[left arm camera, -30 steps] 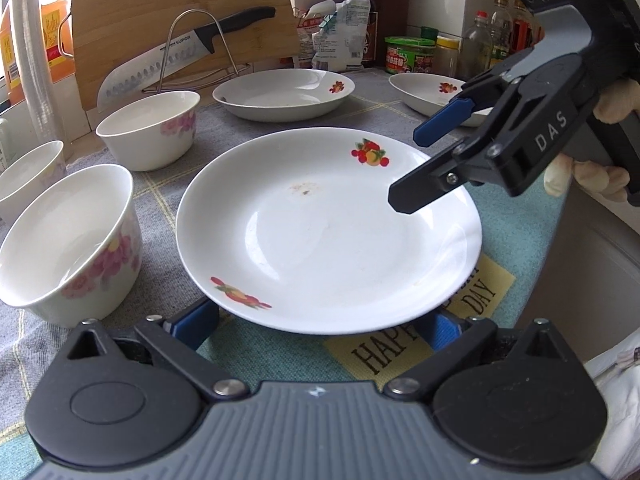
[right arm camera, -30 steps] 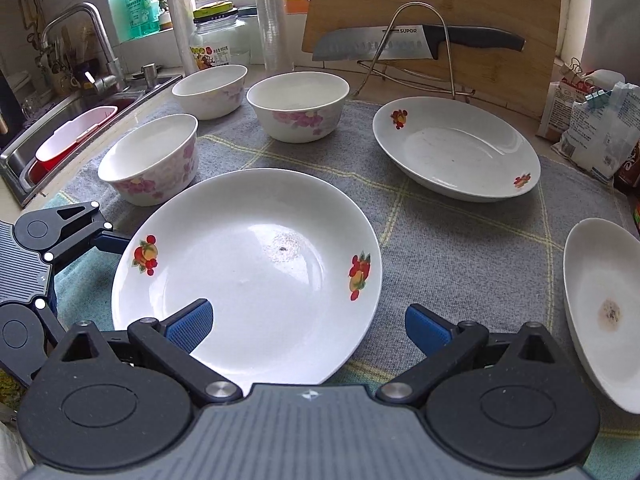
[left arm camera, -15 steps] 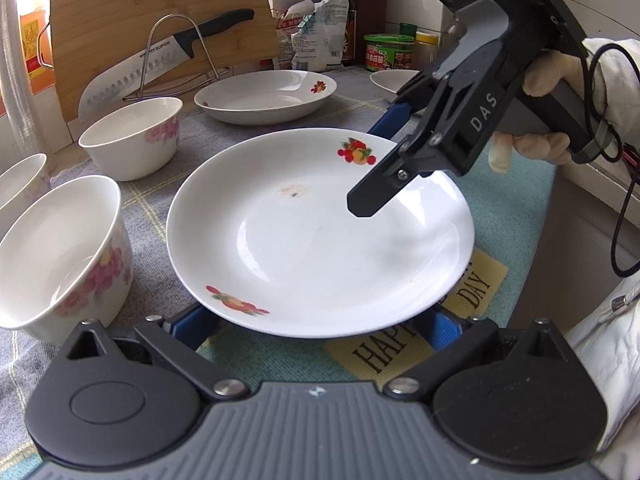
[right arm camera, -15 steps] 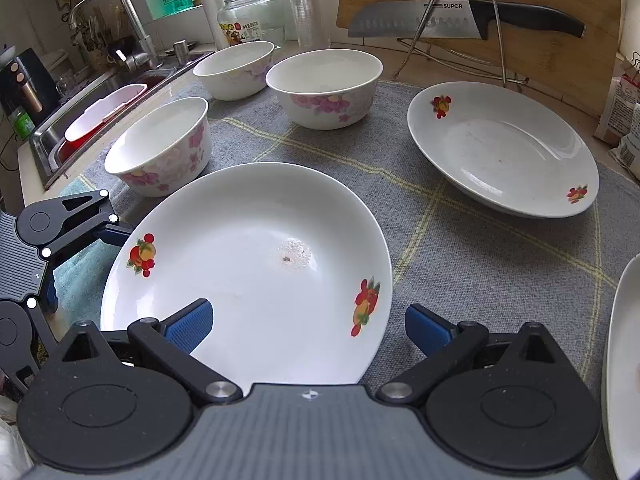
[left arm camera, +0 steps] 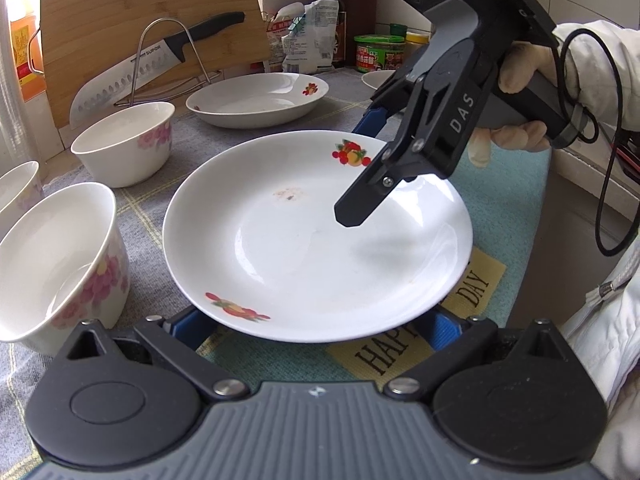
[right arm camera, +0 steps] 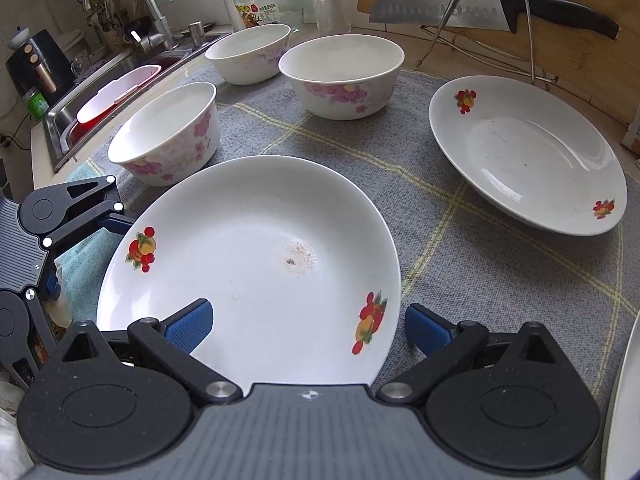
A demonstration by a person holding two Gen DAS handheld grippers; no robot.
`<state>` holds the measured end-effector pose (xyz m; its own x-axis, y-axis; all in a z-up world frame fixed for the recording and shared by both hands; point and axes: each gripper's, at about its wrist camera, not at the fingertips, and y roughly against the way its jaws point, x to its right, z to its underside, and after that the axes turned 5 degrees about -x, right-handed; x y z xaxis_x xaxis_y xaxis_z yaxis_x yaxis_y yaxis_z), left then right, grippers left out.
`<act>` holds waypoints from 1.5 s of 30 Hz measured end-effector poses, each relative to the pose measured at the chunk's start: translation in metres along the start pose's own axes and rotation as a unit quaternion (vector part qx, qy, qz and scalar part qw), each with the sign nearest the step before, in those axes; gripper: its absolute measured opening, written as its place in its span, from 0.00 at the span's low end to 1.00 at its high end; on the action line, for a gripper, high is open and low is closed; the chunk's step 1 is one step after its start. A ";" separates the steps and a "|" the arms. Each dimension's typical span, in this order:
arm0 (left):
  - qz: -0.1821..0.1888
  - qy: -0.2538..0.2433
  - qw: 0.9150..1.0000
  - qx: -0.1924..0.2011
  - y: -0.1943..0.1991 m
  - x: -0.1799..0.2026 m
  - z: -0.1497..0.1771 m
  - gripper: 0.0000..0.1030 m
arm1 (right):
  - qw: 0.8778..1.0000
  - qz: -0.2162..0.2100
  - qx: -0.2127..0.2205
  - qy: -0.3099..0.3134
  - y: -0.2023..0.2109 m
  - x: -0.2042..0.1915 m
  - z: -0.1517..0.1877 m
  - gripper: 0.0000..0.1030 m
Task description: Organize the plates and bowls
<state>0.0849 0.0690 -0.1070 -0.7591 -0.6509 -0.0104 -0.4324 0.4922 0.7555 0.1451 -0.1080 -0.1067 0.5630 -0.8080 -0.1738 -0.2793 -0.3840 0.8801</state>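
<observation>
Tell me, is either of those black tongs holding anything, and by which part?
Nothing is gripped. The right gripper, open, straddles the rim of the white fruit-painted plate; the left gripper, open, flanks another edge.

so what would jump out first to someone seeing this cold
The big white plate with fruit prints, front and centre on the grey cloth, both open grippers closing on it: left gripper, right gripper. Behind it, three floral bowls and a knife on a wire rack.

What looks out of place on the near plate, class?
The near plate has a small brownish residue spot near its centre, so it looks unclean. The right gripper hovers open above it.
</observation>
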 end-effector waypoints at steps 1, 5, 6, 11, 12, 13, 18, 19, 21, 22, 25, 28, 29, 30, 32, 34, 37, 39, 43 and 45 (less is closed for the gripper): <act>0.002 -0.003 1.000 -0.001 0.000 0.000 0.000 0.99 | 1.000 -0.001 -0.001 0.001 0.000 0.000 0.000 1.00; 0.005 -0.006 1.000 -0.001 0.000 -0.001 0.000 0.99 | 1.000 -0.013 -0.004 0.001 0.000 0.001 -0.002 1.00; 0.005 -0.006 1.000 0.000 0.000 -0.002 0.000 0.99 | 1.000 -0.017 -0.005 0.000 0.000 0.002 -0.002 1.00; 0.006 -0.004 1.000 -0.001 -0.001 -0.003 -0.001 0.99 | 0.999 -0.032 -0.008 -0.008 0.000 0.003 -0.005 1.00; 0.007 -0.005 1.000 -0.002 -0.001 -0.003 -0.001 0.99 | 0.999 -0.035 -0.009 -0.010 -0.001 0.003 -0.005 1.00; 0.008 -0.005 1.000 -0.002 -0.001 -0.003 -0.002 0.99 | 0.999 -0.040 -0.010 -0.012 -0.001 0.003 -0.006 1.00; 0.008 -0.006 1.000 -0.003 -0.001 -0.004 -0.002 0.99 | 0.997 -0.064 -0.018 -0.040 -0.002 0.008 -0.012 1.00; 0.009 -0.006 1.000 -0.003 -0.001 -0.003 -0.002 0.99 | 0.996 -0.070 -0.018 -0.045 -0.002 0.010 -0.013 1.00; 0.009 -0.006 1.000 -0.003 -0.001 -0.004 -0.002 0.98 | 0.995 -0.080 -0.021 -0.061 -0.002 0.014 -0.015 1.00; 0.009 -0.005 1.000 -0.003 -0.002 -0.004 -0.002 0.98 | 0.994 -0.082 -0.025 -0.067 -0.003 0.015 -0.017 1.00; 0.009 -0.005 1.000 -0.002 -0.002 -0.004 -0.002 0.97 | 0.992 -0.091 -0.032 -0.080 -0.004 0.017 -0.020 1.00; 0.010 -0.005 1.000 -0.001 -0.001 -0.005 -0.002 0.97 | 0.991 -0.094 -0.037 -0.082 -0.006 0.017 -0.022 1.00; 0.011 -0.003 1.000 -0.001 -0.001 -0.005 -0.002 0.97 | 0.991 -0.095 -0.039 -0.082 -0.006 0.017 -0.022 1.00; 0.013 -0.002 1.000 -0.001 -0.001 -0.006 -0.002 0.97 | 0.991 -0.096 -0.041 -0.083 -0.007 0.018 -0.023 1.00; 0.013 -0.004 1.000 -0.001 -0.001 -0.006 -0.002 0.97 | 0.991 -0.097 -0.042 -0.082 -0.007 0.018 -0.024 1.00; 0.014 -0.005 1.000 -0.002 -0.001 -0.007 -0.003 0.96 | 0.991 -0.096 -0.046 -0.079 -0.006 0.017 -0.024 1.00; 0.013 -0.004 1.000 -0.004 -0.001 -0.007 -0.004 0.96 | 0.991 -0.094 -0.049 -0.076 -0.007 0.017 -0.025 1.00; 0.012 -0.005 1.000 -0.007 -0.001 -0.007 -0.005 0.97 | 0.992 -0.092 -0.052 -0.073 -0.007 0.016 -0.025 1.00; 0.013 -0.005 1.000 -0.012 0.000 -0.006 -0.007 0.96 | 0.992 -0.093 -0.055 -0.069 -0.006 0.015 -0.024 1.00; 0.014 -0.003 1.000 -0.016 0.000 -0.005 -0.008 0.96 | 0.992 -0.093 -0.056 -0.069 -0.006 0.015 -0.023 1.00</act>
<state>0.0927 0.0682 -0.1021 -0.7741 -0.6330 0.0075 -0.3947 0.4919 0.7761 0.1731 -0.1072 -0.1040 0.4828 -0.7838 -0.3907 -0.0883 -0.4874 0.8687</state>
